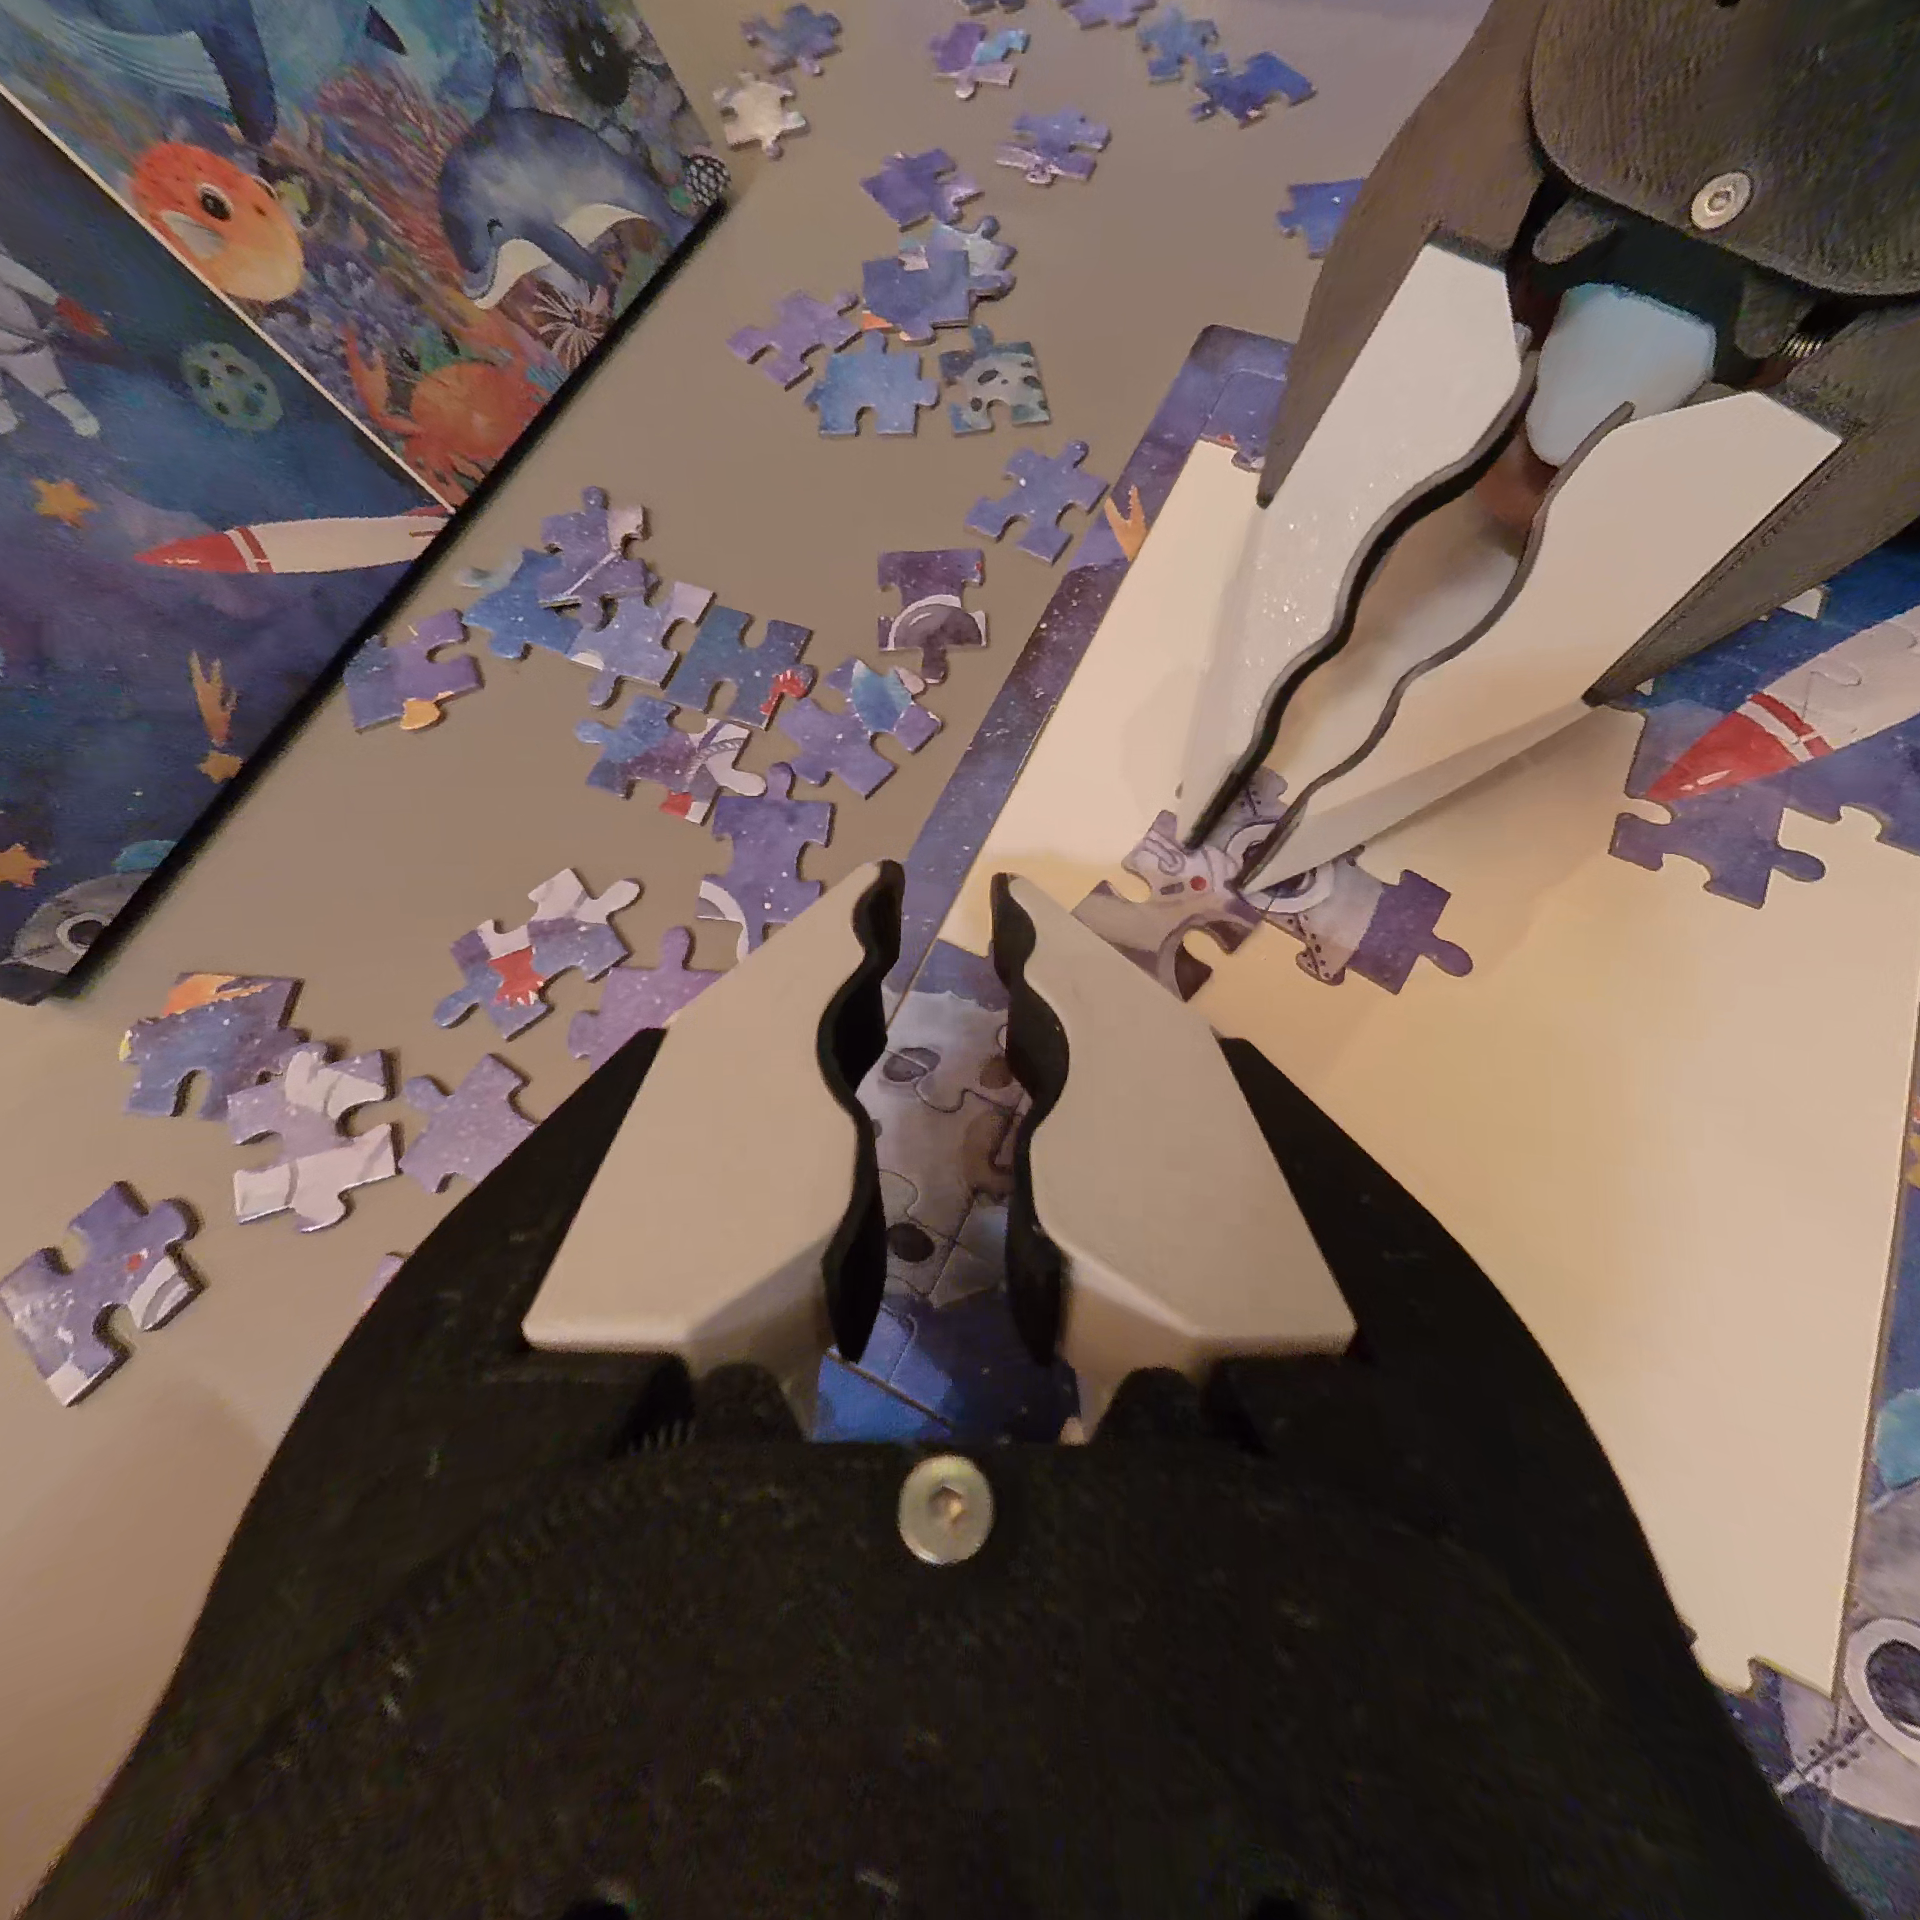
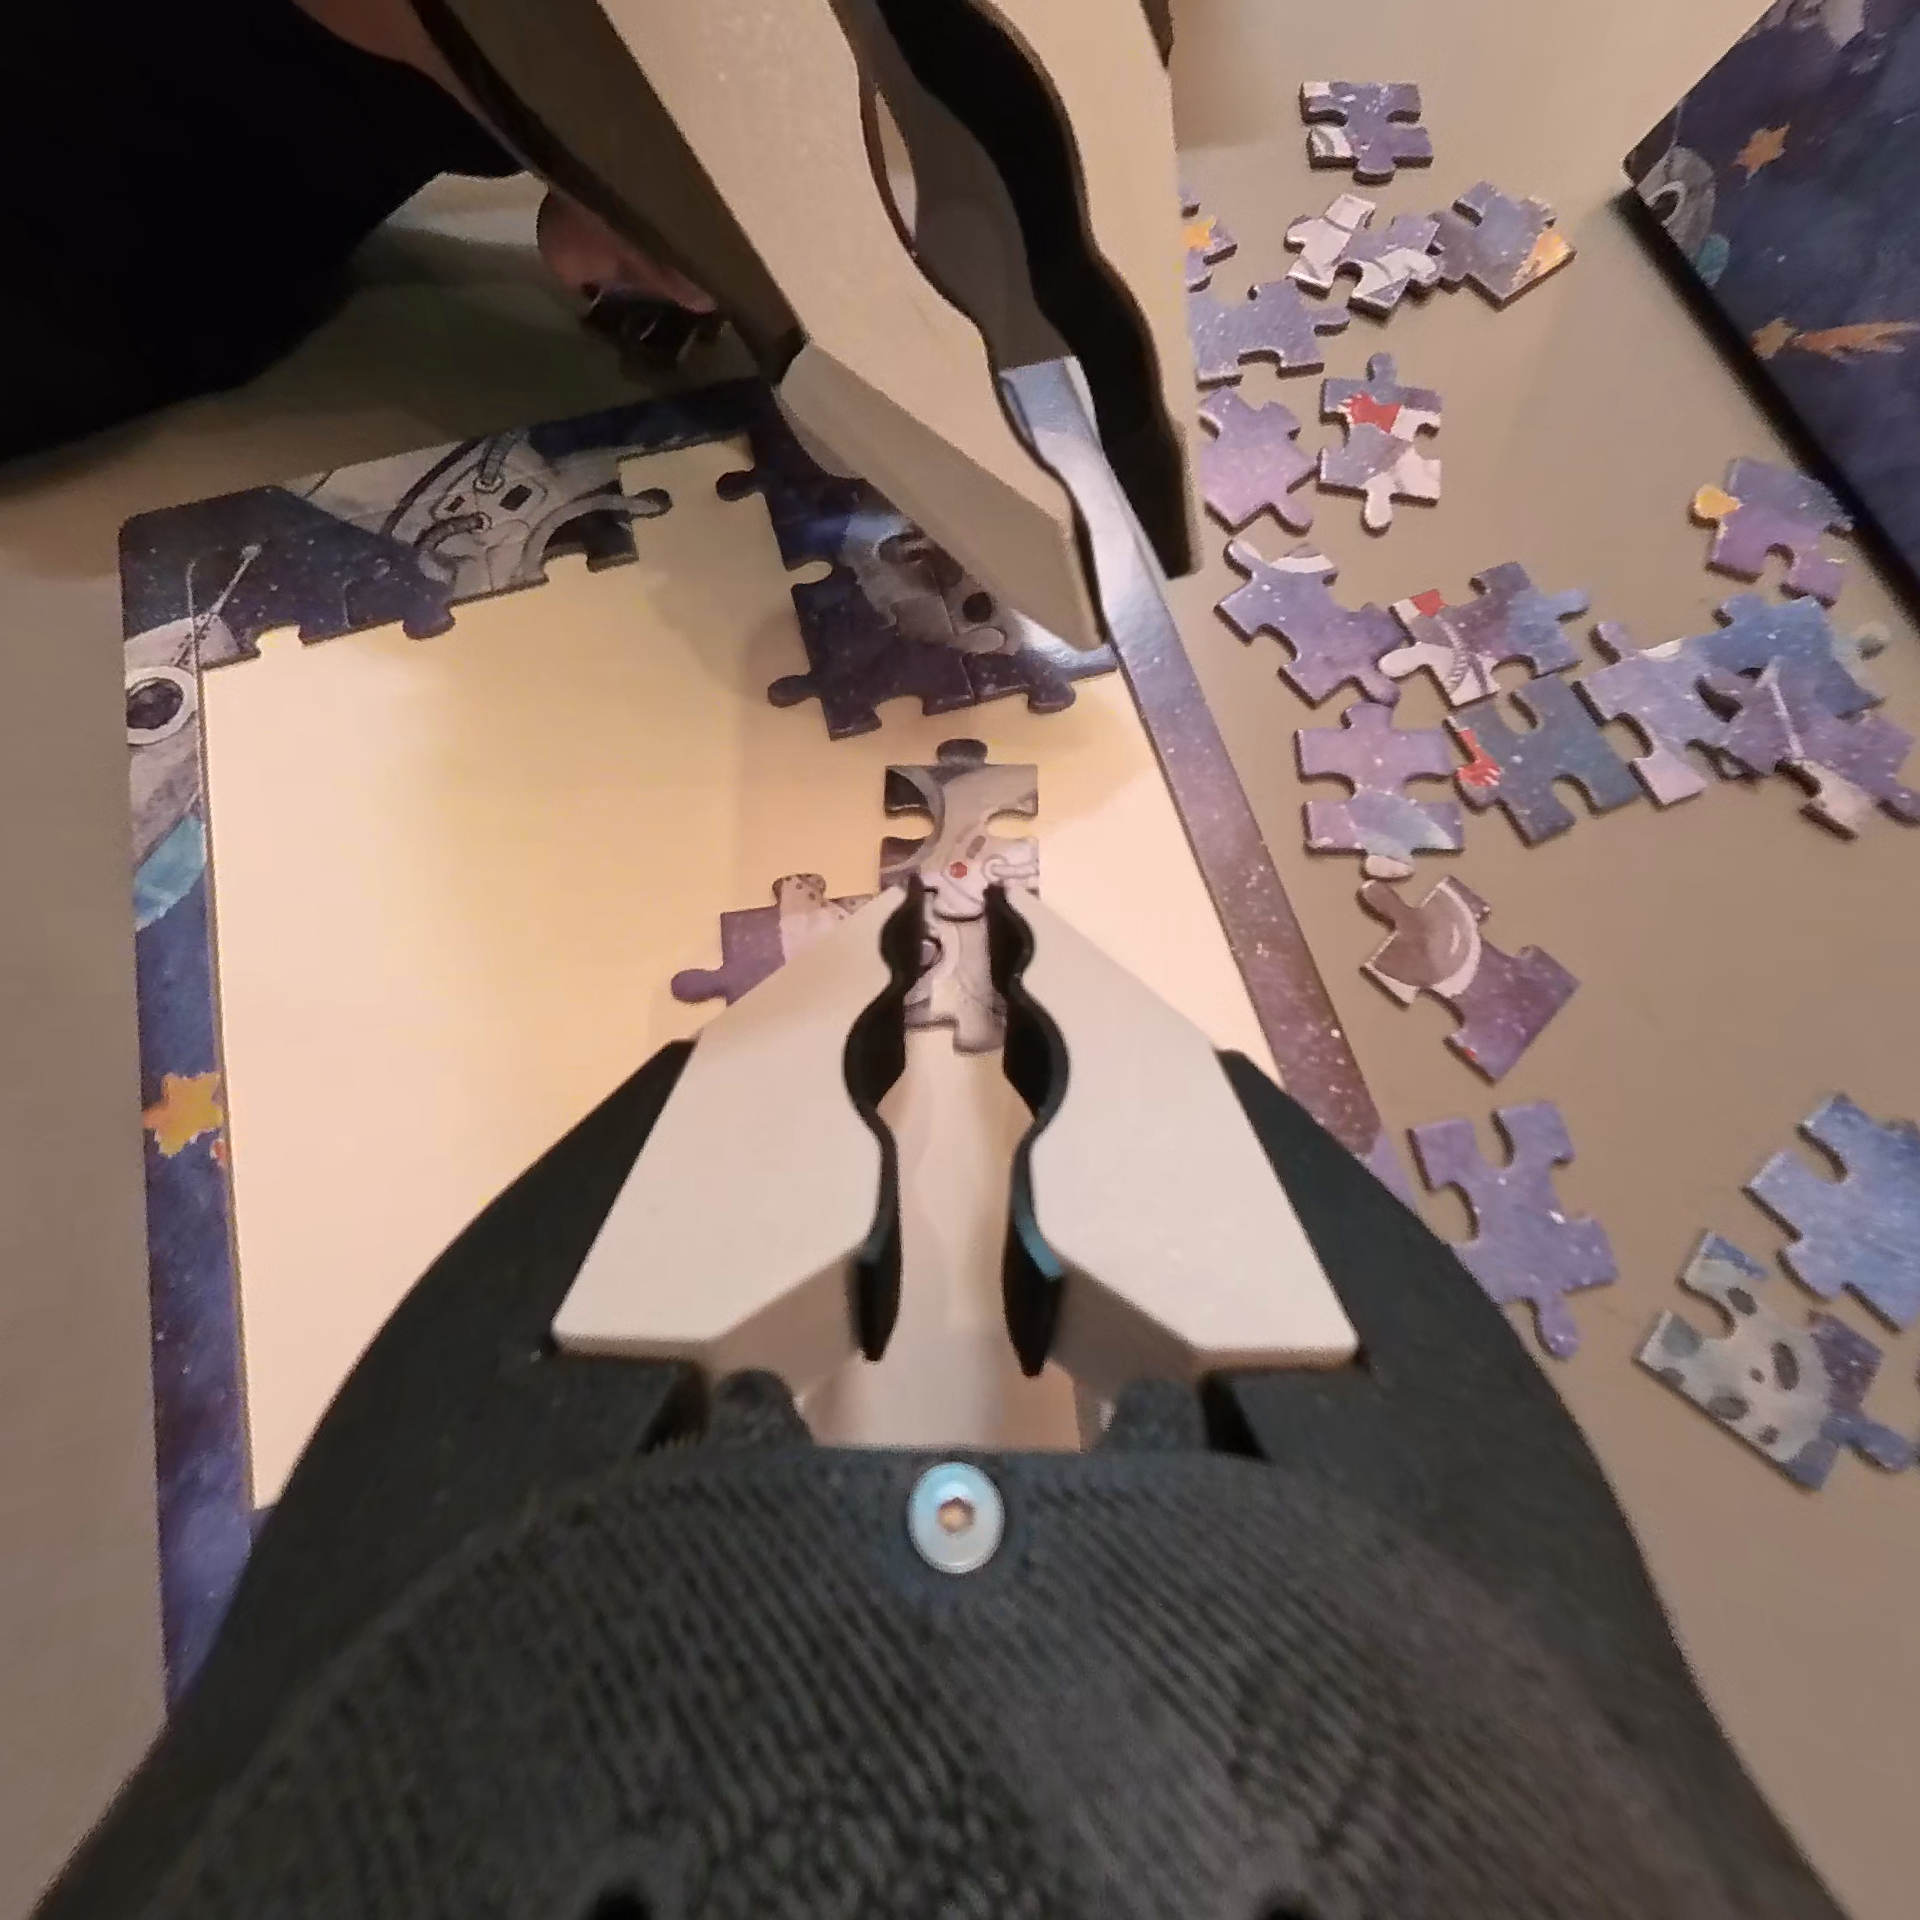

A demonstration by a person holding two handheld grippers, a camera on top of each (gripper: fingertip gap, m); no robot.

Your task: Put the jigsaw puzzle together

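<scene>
In the left wrist view, a puzzle tray (image 1: 1023,665) lies right of the scattered loose pieces (image 1: 665,665), with two picture boards (image 1: 208,520) at far left. Inside the tray, a joined pair of pieces (image 1: 1268,914) lies under the right gripper's (image 1: 1221,847) tips, and the left gripper (image 1: 940,883) hangs over the tray's left rim.

A home tabletop (image 1: 312,852) strewn with jigsaw pieces (image 1: 665,665) and puzzle boards (image 1: 343,187).

No legible text, labels, brands, numbers or signs appear in either view. The puzzle pieces (image 1: 665,665), the puzzle frame (image 2: 177,1143) beside them and the boxes (image 1: 260,260) carry printed artwork only, without readable writing.
</scene>
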